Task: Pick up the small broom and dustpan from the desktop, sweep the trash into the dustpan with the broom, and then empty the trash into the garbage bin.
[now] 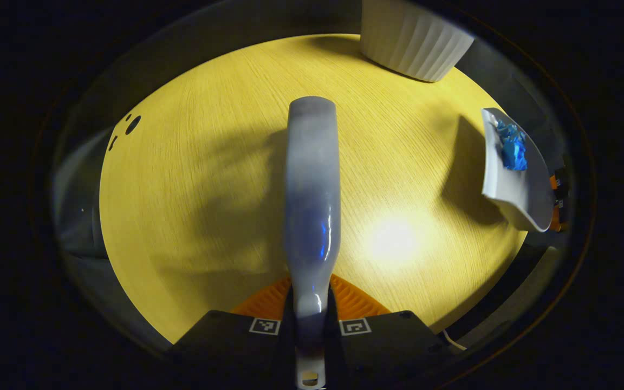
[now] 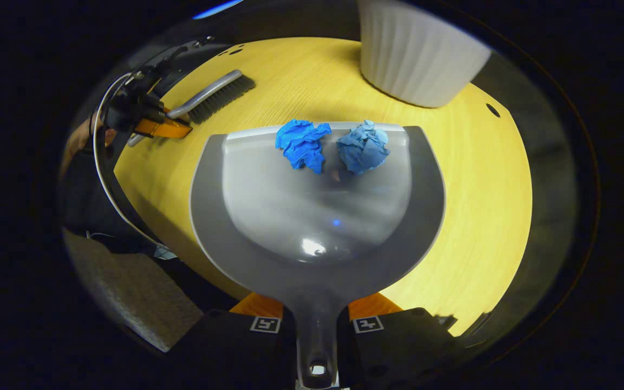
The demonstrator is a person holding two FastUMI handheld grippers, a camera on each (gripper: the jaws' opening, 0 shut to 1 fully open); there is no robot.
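Right gripper view: the right hand-held gripper is clamped on the handle of the grey plastic dustpan, its long axis running straight ahead, lip toward the white ribbed garbage bin. Two crumpled blue paper wads sit near the lip, probably ready for tipping. The left hand-held gripper pinches the grey-handled small broom, which points forward above the yellow wooden tabletop.

Left hand-held gripper clamped on broom handle, right hand-held gripper apparently gripping dustpan handle
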